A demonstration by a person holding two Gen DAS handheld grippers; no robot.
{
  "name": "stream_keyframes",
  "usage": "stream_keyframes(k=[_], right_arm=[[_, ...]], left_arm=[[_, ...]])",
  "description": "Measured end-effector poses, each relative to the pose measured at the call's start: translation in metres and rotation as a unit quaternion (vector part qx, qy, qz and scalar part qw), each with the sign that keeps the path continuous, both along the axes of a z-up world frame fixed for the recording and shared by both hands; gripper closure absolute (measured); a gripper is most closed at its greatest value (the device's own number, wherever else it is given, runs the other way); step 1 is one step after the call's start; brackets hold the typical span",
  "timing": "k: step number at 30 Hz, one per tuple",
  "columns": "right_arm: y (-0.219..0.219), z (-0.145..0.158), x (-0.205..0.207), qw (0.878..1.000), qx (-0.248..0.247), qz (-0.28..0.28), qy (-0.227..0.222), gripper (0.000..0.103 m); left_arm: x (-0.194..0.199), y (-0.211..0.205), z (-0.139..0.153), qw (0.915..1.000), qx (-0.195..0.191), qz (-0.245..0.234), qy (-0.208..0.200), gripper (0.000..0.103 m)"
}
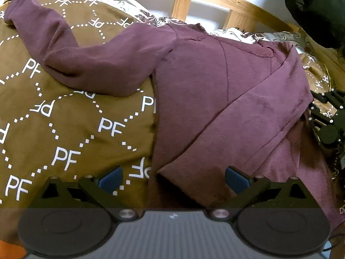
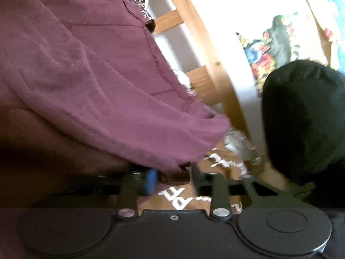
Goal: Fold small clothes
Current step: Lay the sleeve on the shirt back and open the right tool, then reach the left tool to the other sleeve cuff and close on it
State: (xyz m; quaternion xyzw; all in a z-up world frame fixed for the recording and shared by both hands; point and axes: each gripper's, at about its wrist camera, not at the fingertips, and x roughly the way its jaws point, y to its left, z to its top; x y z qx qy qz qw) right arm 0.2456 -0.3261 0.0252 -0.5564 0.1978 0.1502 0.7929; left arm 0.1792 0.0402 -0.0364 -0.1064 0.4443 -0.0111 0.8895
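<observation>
A maroon long-sleeved top [image 1: 215, 90] lies on a brown bedspread [image 1: 64, 129] printed with white "PF" letters. Its left sleeve [image 1: 75, 51] stretches out to the far left; its right sleeve [image 1: 248, 127] is folded diagonally across the body. My left gripper [image 1: 173, 179] is open and empty, its blue pads either side of the folded sleeve's cuff near the hem. My right gripper [image 2: 172, 179] is narrowed on a bunched edge of the top [image 2: 97, 86] and lifts it. The right gripper also shows at the right edge of the left wrist view [image 1: 327, 116].
A wooden slatted bed frame [image 1: 181, 6] runs along the far side, with a white patterned pillow [image 1: 138, 6] against it. A dark bundle [image 1: 317, 10] sits at the far right corner, large in the right wrist view [image 2: 301, 118]. A colourful printed fabric [image 2: 271, 47] lies beyond.
</observation>
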Motion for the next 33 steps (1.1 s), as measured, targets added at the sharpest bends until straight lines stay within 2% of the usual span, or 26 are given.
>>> stream_keyframes(k=[2, 6, 8, 10, 12, 15, 18, 21, 23, 26, 27, 29, 33], right_arm=[[-0.002, 0.005, 0.003, 0.999, 0.024, -0.017, 0.012, 0.092], [-0.013, 0.028, 0.006, 0.993, 0.102, -0.06, -0.001, 0.096], [-0.023, 0.04, 0.009, 0.985, 0.143, -0.098, -0.014, 0.096], [-0.036, 0.044, 0.016, 0.974, 0.177, -0.144, -0.007, 0.097], [-0.042, 0.037, 0.019, 0.969, 0.183, -0.164, 0.013, 0.097], [-0.038, 0.026, 0.012, 0.976, 0.161, -0.149, 0.015, 0.096], [-0.038, 0.024, 0.011, 0.973, 0.169, -0.158, 0.017, 0.093], [-0.046, 0.027, 0.009, 0.966, 0.189, -0.176, 0.028, 0.083], [-0.051, 0.03, 0.002, 0.963, 0.201, -0.179, 0.034, 0.068], [-0.056, 0.037, -0.019, 0.959, 0.22, -0.175, 0.039, 0.053], [-0.057, 0.04, -0.027, 0.957, 0.228, -0.175, 0.042, 0.049], [-0.058, 0.048, -0.043, 0.949, 0.257, -0.176, 0.047, 0.033], [-0.053, 0.061, -0.076, 0.931, 0.319, -0.168, 0.062, 0.016]], left_arm=[[0.001, 0.0, 0.0, 1.0, 0.001, 0.001, 0.0, 0.001], [0.004, -0.003, -0.001, 1.0, 0.006, -0.003, 0.002, 0.001], [0.007, -0.008, -0.005, 0.9998, 0.016, -0.01, 0.01, 0.001], [0.011, -0.015, -0.011, 0.9993, 0.031, -0.014, 0.017, 0.001], [0.01, -0.02, -0.014, 0.9987, 0.044, -0.021, 0.015, 0.001], [0.008, -0.024, -0.015, 0.9982, 0.053, -0.027, 0.011, 0.001], [0.005, -0.022, -0.014, 0.9986, 0.047, -0.023, 0.01, 0.001], [0.0, -0.02, -0.008, 0.9993, 0.034, -0.018, 0.004, 0.001], [-0.004, -0.014, -0.003, 0.9997, 0.022, -0.011, -0.009, 0.001], [-0.012, -0.004, 0.009, 0.9993, 0.011, 0.006, -0.034, 0.001], [-0.011, 0.0, 0.015, 0.9987, 0.014, 0.017, -0.046, 0.001], [-0.008, 0.012, 0.028, 0.9962, 0.025, 0.048, -0.068, 0.001], [0.0, 0.042, 0.054, 0.9849, 0.064, 0.112, -0.115, 0.0]])
